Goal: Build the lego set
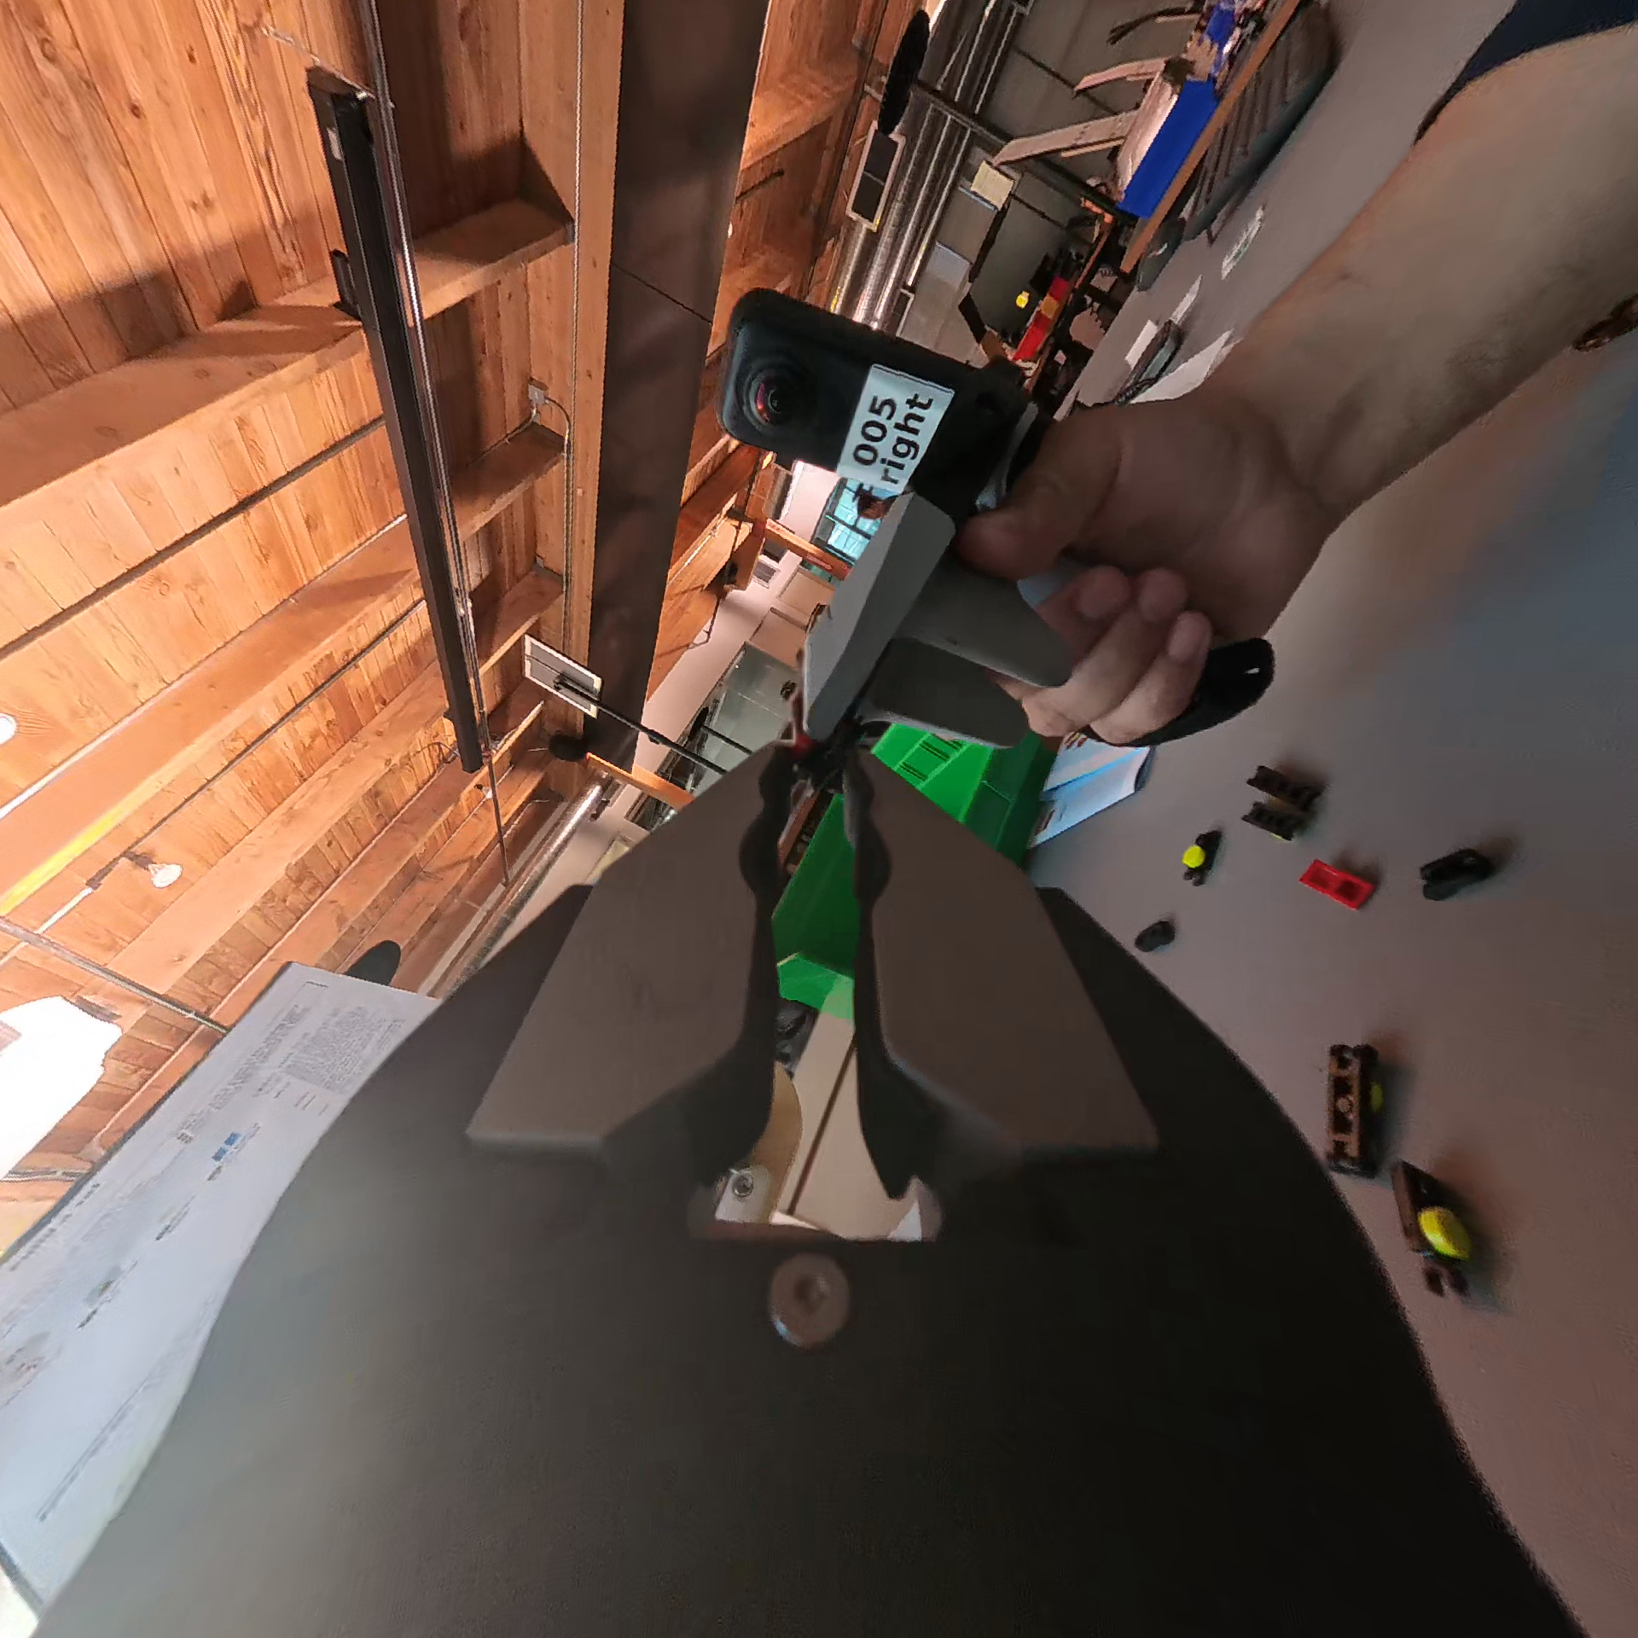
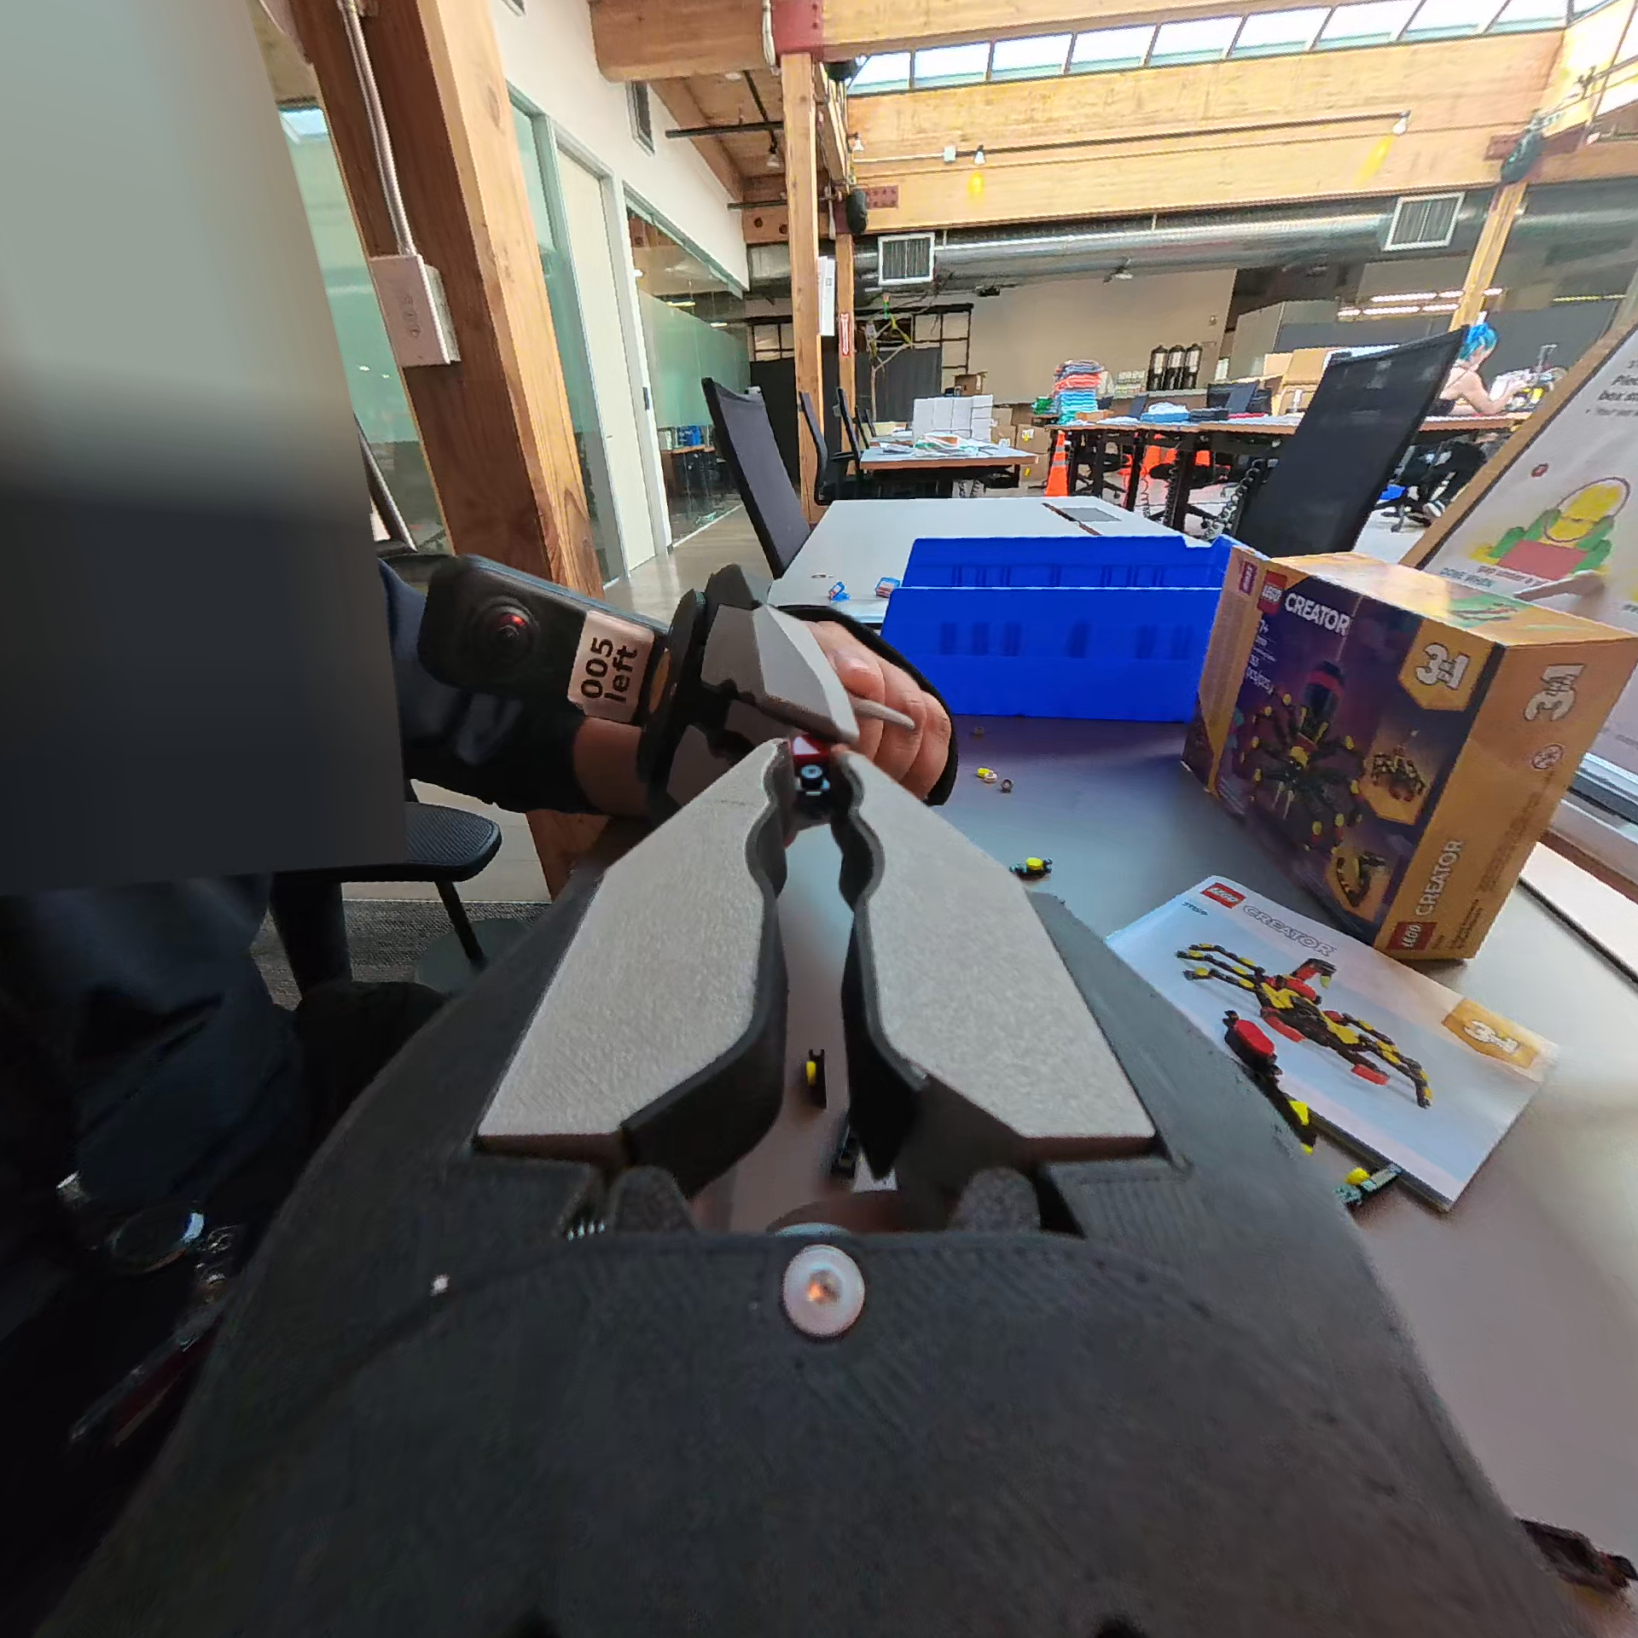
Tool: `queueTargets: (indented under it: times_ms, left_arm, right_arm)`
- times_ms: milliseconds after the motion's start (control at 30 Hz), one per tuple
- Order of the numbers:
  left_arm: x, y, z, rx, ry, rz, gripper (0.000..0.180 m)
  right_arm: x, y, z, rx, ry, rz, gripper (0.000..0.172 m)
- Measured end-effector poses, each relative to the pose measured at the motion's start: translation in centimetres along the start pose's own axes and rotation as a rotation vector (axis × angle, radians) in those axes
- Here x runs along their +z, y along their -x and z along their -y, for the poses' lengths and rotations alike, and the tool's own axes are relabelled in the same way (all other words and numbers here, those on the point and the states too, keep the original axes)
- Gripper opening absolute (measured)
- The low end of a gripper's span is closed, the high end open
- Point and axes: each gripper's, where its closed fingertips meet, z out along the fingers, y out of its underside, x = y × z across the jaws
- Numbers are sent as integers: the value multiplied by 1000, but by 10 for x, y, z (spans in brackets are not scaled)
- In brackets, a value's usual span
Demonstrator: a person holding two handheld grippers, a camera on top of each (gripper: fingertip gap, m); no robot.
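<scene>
— Where's the little thing they're both on?

— Centre of both views, up off the bench [image 2: 1152, 798]: a small red and black piece [image 2: 811, 764], right where the two claws meet nose to nose.

— And the right claw [image 2: 811, 784]?

— Nearly closed. Its tips pinch the black lower part of the piece, a pad against each side, with only that sliver of a gap between them.

— The left claw [image 1: 820, 762]?

— It comes in from the upper left of the right-hand view, tips drawn almost together at the red end. From its own camera I make out only a speck of red at the tips, so I'd call it a grip, but not a sure one.

— How would you handle it, holding that?

— Gently, I reckon. It's tiny and held by the very tips, so a twist from either hand could flick it out. I'd keep one claw still, line the other up straight, and press squarely.

— If it drops?

— There are loose bits [image 1: 1338, 882] lying about the bench at right, a booklet [image 2: 1329, 1019] at lower right and a box [image 2: 1418, 736] above it, so it could be hard to find again
</scene>
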Motion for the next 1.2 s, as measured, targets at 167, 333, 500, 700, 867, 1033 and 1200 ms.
queueTargets:
  times_ms: [167, 333, 500, 700, 867, 1033, 1200]
  left_arm:
    - [0, -4, -6, -62, 3, -43, 9]
    - [1, -5, -10, -135, 11, -53, 10]
    - [3, -8, -16, -211, 25, -72, 9]
    - [7, -3, -63, -418, 223, -61, 8]
    - [6, -17, -121, -568, 466, -60, 10]
    - [3, -21, -133, -603, 536, -62, 9]
    - [2, -22, -136, -596, 565, -58, 9]
  right_arm:
    - [0, -4, -6, -52, 42, -33, 5]
    - [0, -8, -7, -104, 63, -76, 5]
    - [-3, -22, -13, -187, 72, -180, 5]
    - [-31, -71, -29, -159, 211, -405, 5]
    - [-37, -73, -92, -60, 522, -326, 5]
    - [-37, -70, -119, -67, 644, -293, 5]
    - [-43, -69, -143, -63, 781, -279, 11]
